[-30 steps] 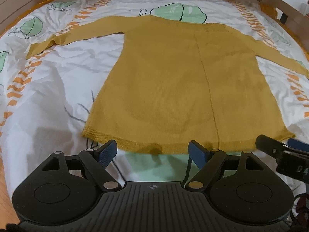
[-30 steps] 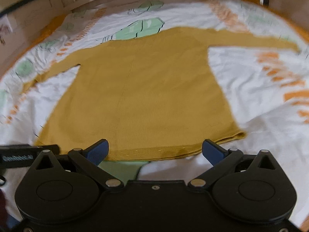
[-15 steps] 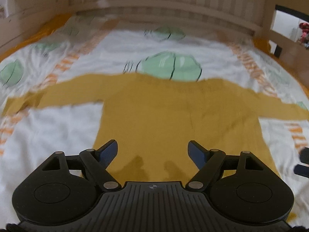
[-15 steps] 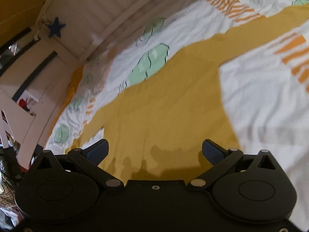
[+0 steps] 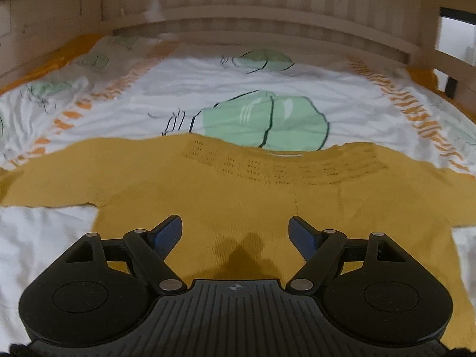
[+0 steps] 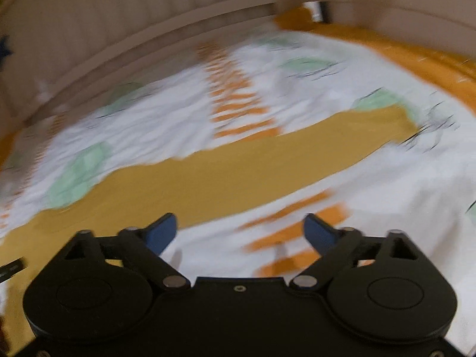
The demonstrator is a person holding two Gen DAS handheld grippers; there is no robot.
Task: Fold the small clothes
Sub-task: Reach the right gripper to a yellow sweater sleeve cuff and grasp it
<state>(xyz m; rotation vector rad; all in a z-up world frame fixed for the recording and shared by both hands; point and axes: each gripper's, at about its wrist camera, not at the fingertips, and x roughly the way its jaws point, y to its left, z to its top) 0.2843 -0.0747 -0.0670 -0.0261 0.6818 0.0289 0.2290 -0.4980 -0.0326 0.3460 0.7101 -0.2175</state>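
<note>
Bed with a printed cover, one mustard sweater spread on it

I see the bed's wooden slatted end rail [image 5: 267,26] across the top of the left wrist frame, and below it a white duvet cover [image 5: 208,89] printed with green leaves and orange dashes, wrinkled. Directly on it lies a mustard knit sweater [image 5: 238,202], flat, filling the middle of that frame; in the blurred right wrist frame its sleeve [image 6: 297,154] stretches toward the upper right.

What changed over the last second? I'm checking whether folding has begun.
Both grippers travelled from the hem up the sweater. The left gripper now hangs over the chest near the neckline; the right gripper swung out beside a sleeve, jaws closing with nothing between them. Nothing was grasped. The sweater still lies flat and unfolded on the bedsheet.
</note>
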